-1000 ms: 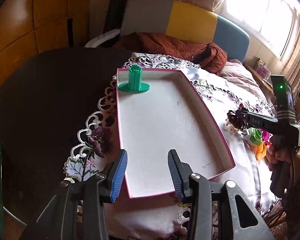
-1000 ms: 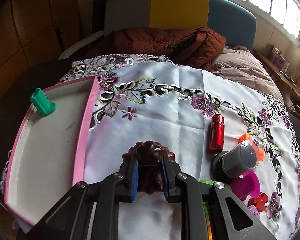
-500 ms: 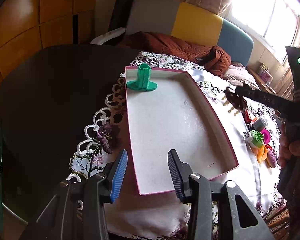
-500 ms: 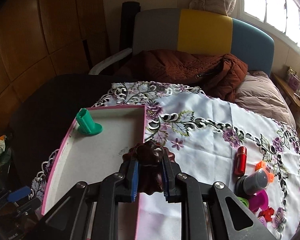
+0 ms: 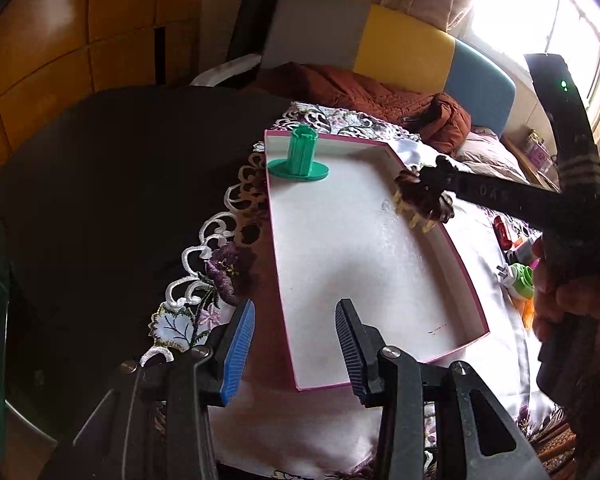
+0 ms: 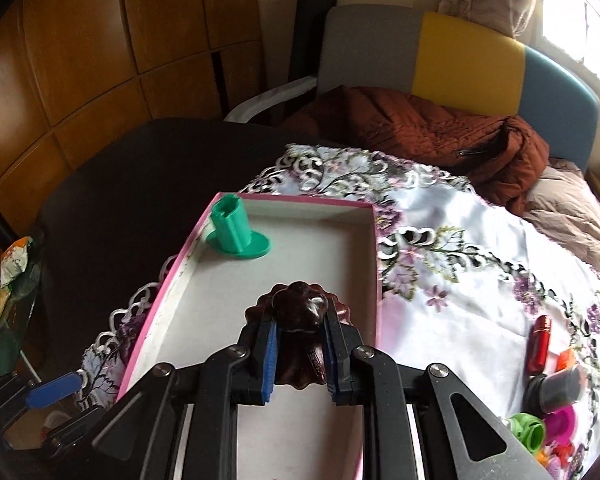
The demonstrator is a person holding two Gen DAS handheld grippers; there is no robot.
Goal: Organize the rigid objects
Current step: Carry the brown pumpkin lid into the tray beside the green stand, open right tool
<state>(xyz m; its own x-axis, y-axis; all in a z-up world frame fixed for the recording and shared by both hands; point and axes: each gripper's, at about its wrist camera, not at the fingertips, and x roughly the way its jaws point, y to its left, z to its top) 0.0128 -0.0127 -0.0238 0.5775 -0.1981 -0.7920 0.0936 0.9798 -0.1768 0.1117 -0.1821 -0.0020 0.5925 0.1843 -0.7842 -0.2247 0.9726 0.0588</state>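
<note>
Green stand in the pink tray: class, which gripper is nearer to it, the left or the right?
Right. The right gripper, shut on a brown clip, is over the tray, nearer the green stand. The left gripper hangs open at the tray's opposite end.

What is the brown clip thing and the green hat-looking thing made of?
The brown hair clip held in the right gripper looks like hard glossy plastic: light glints off its rounded lobes, and the left wrist view shows pale teeth. The green piece in the pink-rimmed tray looks like matte plastic, perhaps 3D-printed, with faint ridges on its sides.
</note>
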